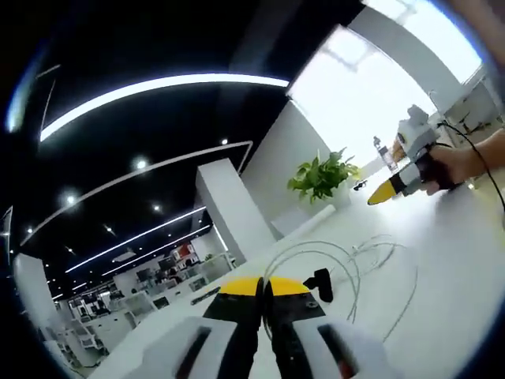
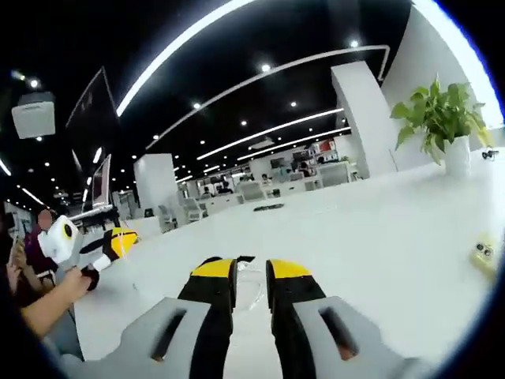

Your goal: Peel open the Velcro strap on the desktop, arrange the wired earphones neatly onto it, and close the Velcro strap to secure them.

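A: In the left gripper view, the left gripper [image 1: 263, 286] has its jaws nearly together, nothing visibly held. Just past them the wired earphones [image 1: 347, 264] lie in loose white loops on the tabletop [image 1: 450, 260], beside a black Velcro strap [image 1: 322, 286]

B: Which way the strap runs I cannot tell. The right gripper [image 2: 251, 272] keeps a narrow gap, with thin cable between the jaws

Bright LED strips [image 1: 158, 87] on dark ceiling; window [image 1: 371, 87] up-right of left tool blown out w/ glare. White surface [image 2: 379, 229] evenly lit, faint shadows. Heavy fisheye bend at edges, slight blur.
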